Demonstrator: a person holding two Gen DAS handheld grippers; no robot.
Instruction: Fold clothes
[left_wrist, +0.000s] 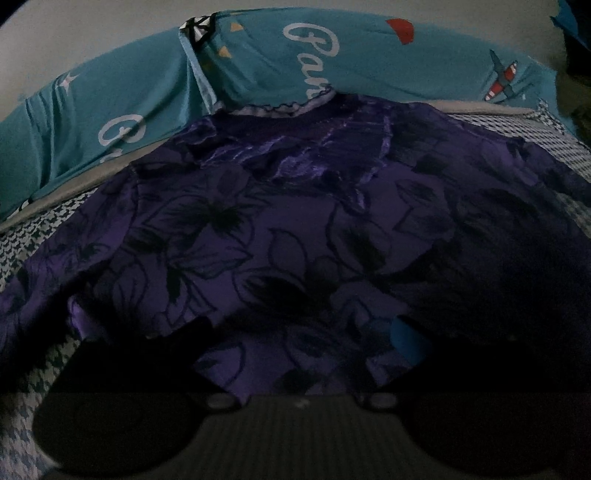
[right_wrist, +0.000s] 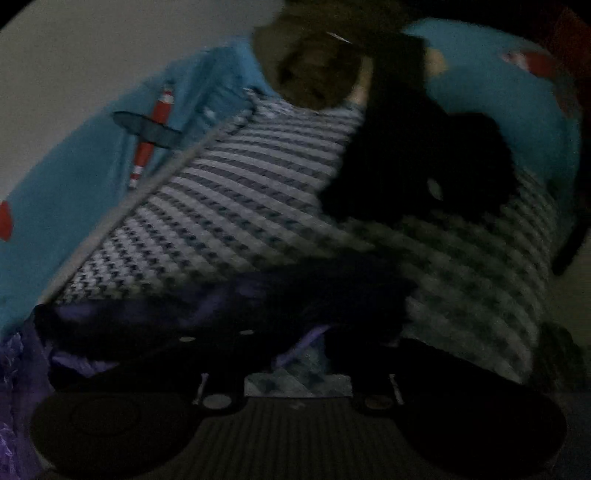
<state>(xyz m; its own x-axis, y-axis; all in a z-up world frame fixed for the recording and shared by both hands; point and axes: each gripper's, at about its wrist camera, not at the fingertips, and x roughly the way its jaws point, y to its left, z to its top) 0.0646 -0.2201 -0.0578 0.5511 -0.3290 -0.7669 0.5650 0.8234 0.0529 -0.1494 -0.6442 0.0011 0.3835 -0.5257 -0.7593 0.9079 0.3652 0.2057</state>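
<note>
Left wrist view: purple floral garment spread flat ahead of left gripper, filling most of the frame, shiny velvet-like patch w/ ruffles at its far end. Garment lies on houndstooth bedcover, visible to gripper's left and far right. Beyond it, teal sheet w/ white script, a red shape and a plane print runs along the back. Left gripper's fingers are lost in dark shadow; a blue pad shows on the right finger, cloth lying btwn/under the fingers. Can't tell how far apart they stand or whether they pinch the cloth.

Right wrist view, blurred: right gripper sits over the garment's edge; purple cloth bunched to its left and just ahead, a pale purple fold running in btwn the fingers. Jaws look narrow, but too dark to tell if pads press the fold. Ahead and right: bare houndstooth cover, a black item lying on it, a brown fuzzy thing farther off, teal sheet at left.
</note>
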